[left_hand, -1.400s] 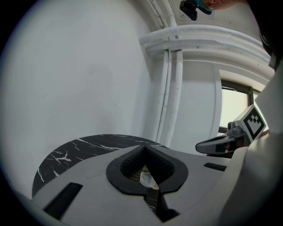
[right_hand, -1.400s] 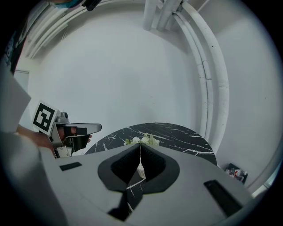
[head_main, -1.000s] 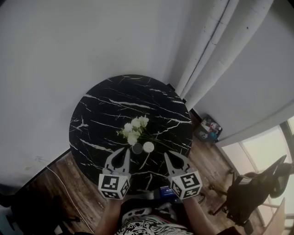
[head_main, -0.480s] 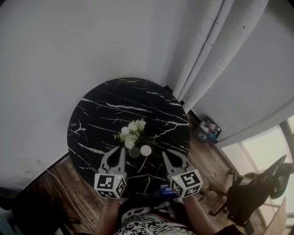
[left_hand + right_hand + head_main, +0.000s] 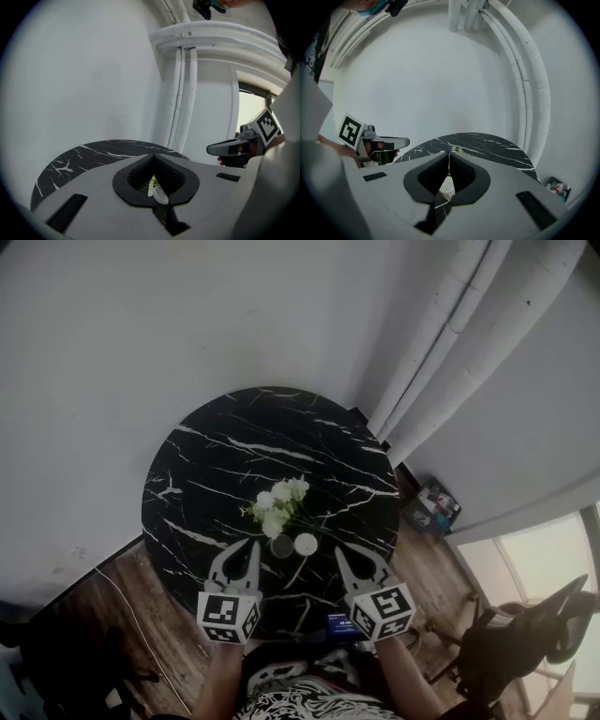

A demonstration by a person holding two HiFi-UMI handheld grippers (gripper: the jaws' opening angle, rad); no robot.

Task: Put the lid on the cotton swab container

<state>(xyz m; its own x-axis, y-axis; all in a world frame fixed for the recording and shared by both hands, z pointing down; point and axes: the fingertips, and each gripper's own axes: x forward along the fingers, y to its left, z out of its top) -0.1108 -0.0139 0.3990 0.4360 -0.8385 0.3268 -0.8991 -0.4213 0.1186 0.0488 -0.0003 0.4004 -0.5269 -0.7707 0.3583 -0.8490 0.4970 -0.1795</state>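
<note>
Hardly anything has moved over the last second: the head view has drifted slightly, and both grippers hover over the table's near edge as before. The round black marble table fills the middle of my feed, and I place everything else against it.

The left gripper is above the table's near-left rim. Its own view shows the jaws brought together, tips meeting, with nothing clamped between them. The right gripper is above the table's near-right rim. Its jaws are likewise pressed together to a thin seam and are empty.

A small bunch of white flowers lies near the table's centre. Just nearer to me on the tabletop sits the cotton swab container. It is uncovered (the white swab tips show through the hollow of the right gripper's pads).

The clear lid lies on the table just beside the container, on its left. It is ahead of the left gripper and apart from it.
</note>
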